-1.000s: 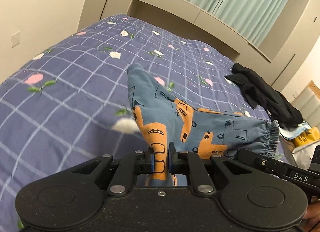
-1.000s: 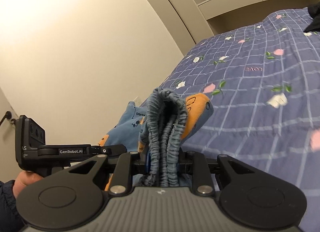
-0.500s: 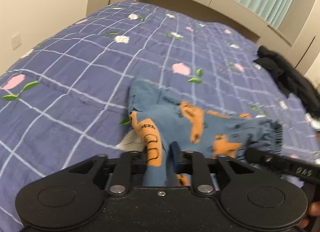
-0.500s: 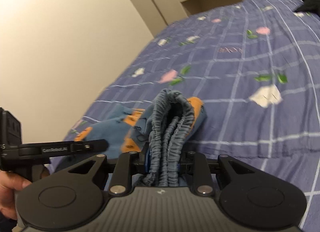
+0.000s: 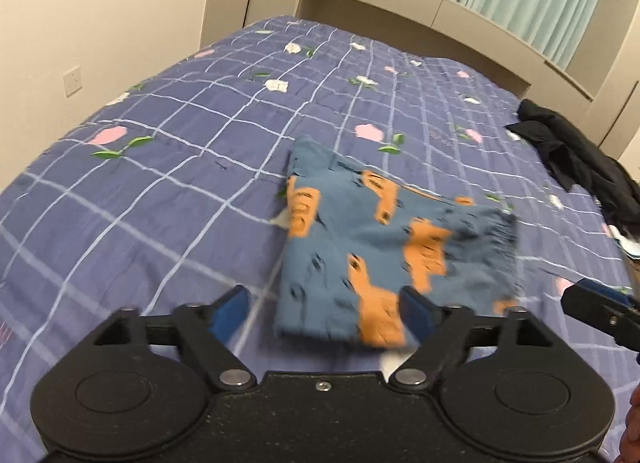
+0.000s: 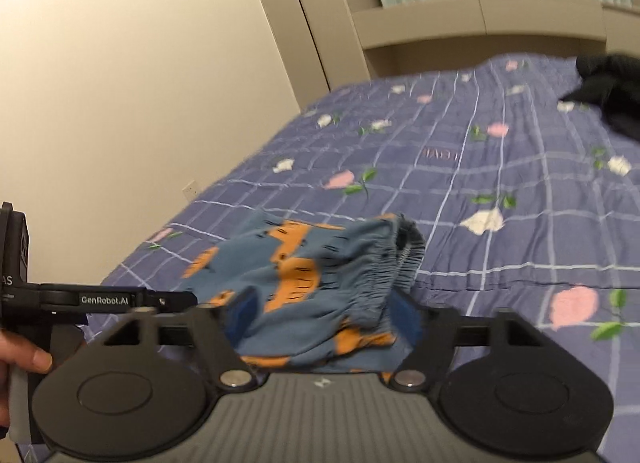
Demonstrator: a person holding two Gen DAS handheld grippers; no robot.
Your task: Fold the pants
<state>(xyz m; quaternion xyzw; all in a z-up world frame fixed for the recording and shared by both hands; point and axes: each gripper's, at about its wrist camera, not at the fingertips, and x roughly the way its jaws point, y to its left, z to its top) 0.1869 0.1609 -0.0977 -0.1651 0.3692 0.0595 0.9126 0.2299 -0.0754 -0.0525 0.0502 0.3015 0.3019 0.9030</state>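
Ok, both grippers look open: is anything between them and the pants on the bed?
Nothing visible. The folded pants lie on the bedspread directly ahead of the left gripper and right gripper, whose jaws have just been opening. The black clothes lie well aside.

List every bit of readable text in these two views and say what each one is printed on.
"GenRobot.AI": white print on the black bar of the left gripper, seen in the right wrist view.
"AS": the end of a cut-off word on that gripper's black body at the frame's left edge.
Faint pinkish lettering on the bedspread: too blurred to read.
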